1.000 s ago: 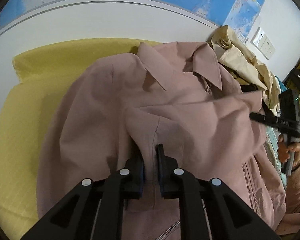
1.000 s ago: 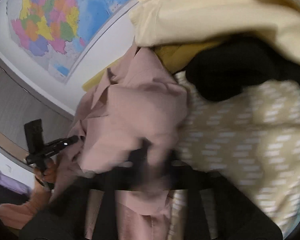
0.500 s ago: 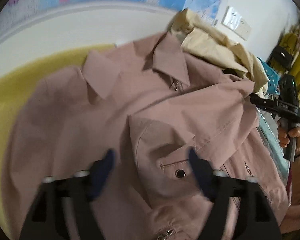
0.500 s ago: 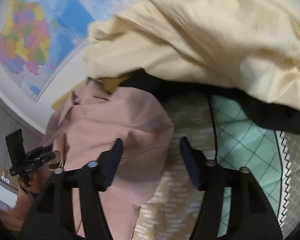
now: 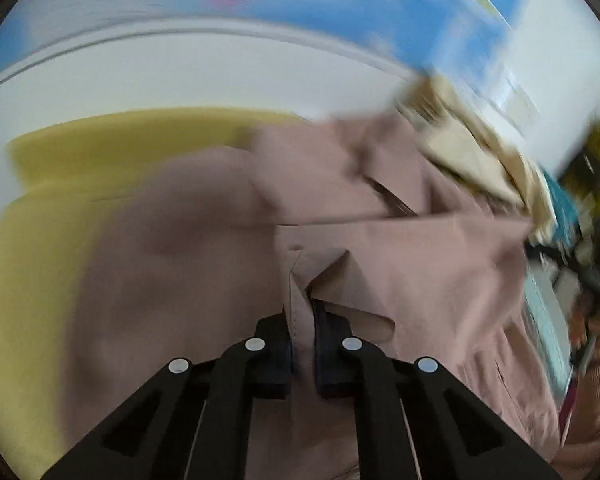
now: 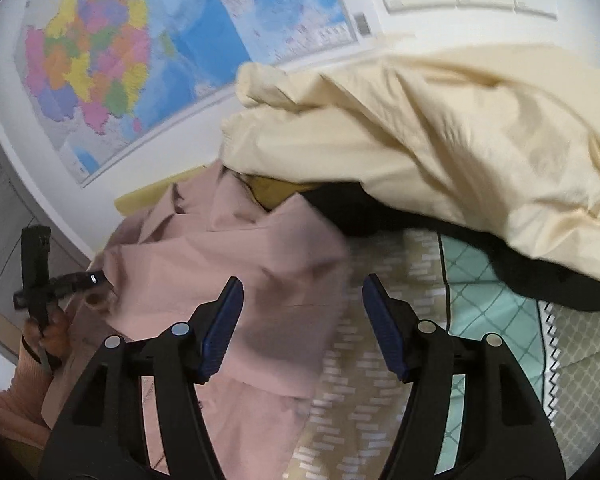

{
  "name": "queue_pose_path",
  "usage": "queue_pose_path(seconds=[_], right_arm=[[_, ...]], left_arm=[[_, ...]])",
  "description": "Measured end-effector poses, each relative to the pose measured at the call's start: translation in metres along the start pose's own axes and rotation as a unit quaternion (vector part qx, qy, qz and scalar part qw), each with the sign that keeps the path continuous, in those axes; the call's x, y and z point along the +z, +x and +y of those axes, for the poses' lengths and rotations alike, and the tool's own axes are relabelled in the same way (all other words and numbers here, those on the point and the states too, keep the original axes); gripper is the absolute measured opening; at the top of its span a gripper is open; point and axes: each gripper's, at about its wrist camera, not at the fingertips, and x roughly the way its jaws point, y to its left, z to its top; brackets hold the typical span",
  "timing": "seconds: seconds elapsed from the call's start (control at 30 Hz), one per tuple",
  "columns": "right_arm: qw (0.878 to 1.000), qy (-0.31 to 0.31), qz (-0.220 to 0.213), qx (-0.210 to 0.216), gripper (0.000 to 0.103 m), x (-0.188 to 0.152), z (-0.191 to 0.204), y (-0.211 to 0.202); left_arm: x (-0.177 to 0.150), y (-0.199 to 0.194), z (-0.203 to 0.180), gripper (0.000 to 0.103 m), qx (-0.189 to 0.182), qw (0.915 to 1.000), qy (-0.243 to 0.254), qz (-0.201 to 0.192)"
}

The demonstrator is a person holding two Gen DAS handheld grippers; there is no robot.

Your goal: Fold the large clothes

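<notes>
Nearest, the left gripper (image 5: 303, 320) is clamped on a raised fold of the pink jacket (image 5: 204, 248). The jacket spreads away from it over a yellow sheet (image 5: 40, 208), collar at the far end. The right gripper (image 6: 302, 326) hangs with jaws apart and empty above the jacket's right edge. A cream garment (image 6: 440, 140) is heaped beyond.

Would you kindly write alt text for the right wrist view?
The open right gripper hovers over the edge of a pink jacket on a patterned bedspread. A cream garment is heaped behind, under a wall map. At left, a hand holds the left gripper.
</notes>
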Motion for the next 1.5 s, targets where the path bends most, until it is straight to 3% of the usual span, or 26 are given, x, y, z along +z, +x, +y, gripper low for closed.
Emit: queue_pose_path(seconds=[0.03, 0.13, 0.33, 0.47, 0.5, 0.57, 0.6, 0.63, 0.7, 0.77, 0.87, 0.97, 1.07, 1.2, 1.23, 1.27, 1.3, 1.33, 1.37, 1.5], right_arm=[[1.0, -0.007, -0.002, 0.005, 0.062, 0.0, 0.003, -0.003], [0.998, -0.05, 0.006, 0.033, 0.059, 0.002, 0.032, 0.001], [0.984, -0.155, 0.054, 0.064, 0.044, 0.002, 0.108, 0.058], [0.981, -0.163, 0.107, 0.013, 0.028, 0.002, 0.105, 0.114], [0.984, -0.137, 0.114, -0.006, 0.017, 0.005, 0.09, 0.124], [0.988, -0.08, 0.127, -0.028, 0.004, 0.009, 0.06, 0.135], [0.99, -0.06, 0.124, -0.027, 0.005, 0.01, 0.051, 0.132], [0.989, -0.069, 0.123, -0.031, 0.007, 0.009, 0.052, 0.128], [0.986, -0.1, 0.119, -0.058, 0.032, 0.006, 0.064, 0.119], [0.987, -0.104, 0.115, -0.051, 0.044, 0.006, 0.076, 0.11], [0.986, -0.138, 0.096, -0.007, 0.044, 0.007, 0.111, 0.094], [0.976, -0.169, 0.105, 0.084, 0.048, 0.005, 0.153, 0.094], [0.957, -0.204, 0.147, 0.143, 0.051, -0.007, 0.201, 0.121], [0.943, -0.199, 0.198, 0.178, 0.055, -0.022, 0.238, 0.16], [0.94, -0.2, 0.205, 0.186, 0.052, -0.023, 0.244, 0.167], [0.938, -0.201, 0.209, 0.19, 0.04, -0.023, 0.25, 0.172], [0.935, -0.196, 0.214, 0.205, 0.024, -0.024, 0.256, 0.175], [0.932, -0.19, 0.219, 0.217, 0.016, -0.023, 0.26, 0.178], [0.931, -0.185, 0.219, 0.224, 0.003, -0.021, 0.265, 0.18], [0.933, -0.198, 0.178, 0.242, 0.003, -0.002, 0.288, 0.167]], left_arm=[[-0.002, -0.007, 0.015, 0.006, 0.021, 0.9997, -0.008, -0.003], [-0.008, 0.0, 0.037, 0.007, 0.038, 0.9987, -0.019, 0.027], [-0.014, 0.025, 0.021, 0.009, 0.04, 0.9983, 0.014, 0.04], [-0.01, 0.036, 0.017, 0.011, 0.039, 0.9979, 0.03, 0.042], [-0.009, 0.038, 0.016, 0.015, 0.044, 0.9976, 0.031, 0.044], [-0.006, 0.036, 0.023, 0.042, 0.036, 0.9982, 0.016, 0.045], [-0.004, 0.029, 0.028, 0.065, 0.029, 0.9988, 0.006, 0.039], [-0.003, 0.019, 0.033, 0.068, 0.025, 0.9994, 0.001, 0.022], [-0.003, -0.006, 0.044, 0.069, 0.041, 0.9991, 0.006, -0.011], [-0.004, -0.025, 0.054, 0.072, 0.054, 0.9982, 0.003, -0.027], [-0.016, -0.049, 0.068, 0.072, 0.082, 0.996, 0.003, -0.035], [-0.038, -0.061, 0.079, 0.072, 0.09, 0.9957, 0.006, -0.022], [-0.067, -0.065, 0.087, 0.072, 0.081, 0.9967, 0.0, 0.003], [-0.102, -0.073, 0.094, 0.072, 0.051, 0.9982, -0.019, 0.026], [-0.113, -0.077, 0.092, 0.072, 0.043, 0.9984, -0.016, 0.033], [-0.118, -0.077, 0.09, 0.07, 0.041, 0.9984, -0.011, 0.038], [-0.124, -0.078, 0.088, 0.053, 0.039, 0.9982, -0.004, 0.045], [-0.13, -0.077, 0.086, 0.02, 0.032, 0.9978, 0.003, 0.058], [-0.133, -0.077, 0.086, 0.01, 0.037, 0.9971, 0.005, 0.066], [-0.114, -0.103, 0.098, 0.004, 0.102, 0.9943, -0.007, 0.03]])
